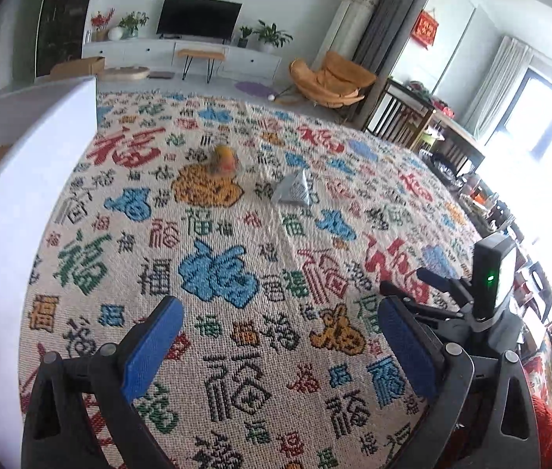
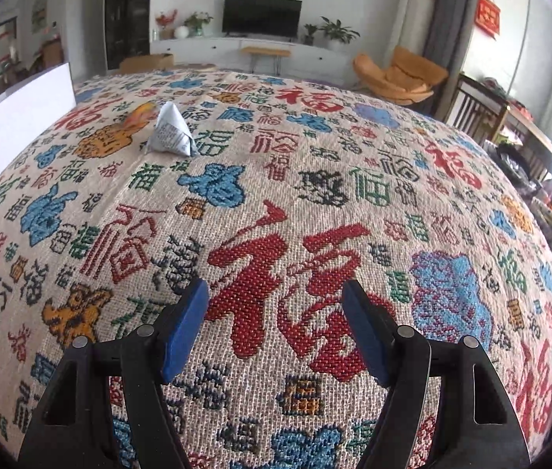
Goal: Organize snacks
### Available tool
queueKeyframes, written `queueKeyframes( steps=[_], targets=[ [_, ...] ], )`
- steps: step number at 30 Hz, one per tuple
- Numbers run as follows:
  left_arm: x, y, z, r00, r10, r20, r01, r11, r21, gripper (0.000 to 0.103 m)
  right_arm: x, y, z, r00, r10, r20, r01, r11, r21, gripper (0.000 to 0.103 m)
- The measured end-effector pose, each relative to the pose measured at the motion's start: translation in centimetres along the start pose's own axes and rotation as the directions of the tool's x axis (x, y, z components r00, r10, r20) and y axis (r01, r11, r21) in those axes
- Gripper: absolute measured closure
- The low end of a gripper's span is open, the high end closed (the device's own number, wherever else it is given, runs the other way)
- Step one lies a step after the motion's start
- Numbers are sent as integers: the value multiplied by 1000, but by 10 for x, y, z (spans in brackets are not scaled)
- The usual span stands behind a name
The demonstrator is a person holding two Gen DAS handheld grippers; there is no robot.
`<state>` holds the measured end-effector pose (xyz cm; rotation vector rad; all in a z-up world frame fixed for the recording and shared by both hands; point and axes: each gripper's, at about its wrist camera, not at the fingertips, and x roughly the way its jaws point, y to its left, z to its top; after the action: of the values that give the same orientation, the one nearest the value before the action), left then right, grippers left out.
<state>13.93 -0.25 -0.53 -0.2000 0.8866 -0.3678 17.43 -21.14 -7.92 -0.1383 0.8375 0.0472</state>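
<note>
Two snack packets lie on the woven cream tablecloth (image 2: 315,203) patterned with coloured characters: one silver-grey pyramid-shaped foil packet (image 2: 171,131), apex pointing up, and one orange-yellow packet (image 2: 139,114), too blurred to give its long axis, perhaps lying tilted. They sit close together, far from both grippers, beside a white box (image 1: 22,179). The left gripper (image 1: 276,348) gapes wide with nothing between its blue pads. The right gripper (image 2: 276,324) also stands apart, empty.
</note>
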Motion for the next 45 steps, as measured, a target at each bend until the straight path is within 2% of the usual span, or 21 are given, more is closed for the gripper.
queueKeyframes(
  steps=[4,7,11,15,22,27,31,34,36,37,39,40,41,45],
  targets=[
    [35,15,-12,994,98,-48,-99,995,-11,4,7,-1,-1,999,28,-24,-28,1000,14,29],
    [45,31,-16,987,146,-70,-148,989,-26,4,13,-5,-3,997,52,-53,-51,998,33,22],
    [51,43,-15,980,180,-82,-183,983,-31,4,17,-17,-4,993,98,-65,-92,992,89,18],
    [58,50,-3,976,195,-99,-198,980,-18,4,17,-12,-5,994,87,-71,-82,994,72,16],
    [77,64,66,981,177,-76,-181,982,-56,4,17,-13,-4,993,90,-72,-85,994,74,15],
    [120,56,122,983,159,-93,-161,987,-18,4,17,-13,-5,993,90,-72,-85,994,74,15],
    [159,54,153,980,164,-112,-169,985,-35,4,17,-13,-4,993,91,-72,-85,994,75,15],
    [191,56,164,968,203,-147,-212,976,-51,4,17,-13,-4,993,91,-72,-86,994,75,15],
    [212,59,165,950,258,-178,-269,962,-43,4,17,-13,-5,993,91,-72,-86,993,75,15],
    [220,62,163,940,281,-193,-293,956,-34,5,17,-13,-4,993,91,-72,-86,993,75,15],
    [219,56,160,929,342,-141,-342,939,28,19,17,-13,-5,993,92,-72,-86,993,75,15],
    [217,53,157,924,366,-113,-362,930,59,44,17,-13,-4,993,92,-71,-86,993,75,15],
    [214,52,156,922,376,-96,-369,926,78,55,17,-13,-4,993,92,-72,-86,993,75,15],
    [198,55,144,933,346,-98,-335,936,111,60,17,-13,-4,993,93,-72,-88,993,75,14]
  ],
)
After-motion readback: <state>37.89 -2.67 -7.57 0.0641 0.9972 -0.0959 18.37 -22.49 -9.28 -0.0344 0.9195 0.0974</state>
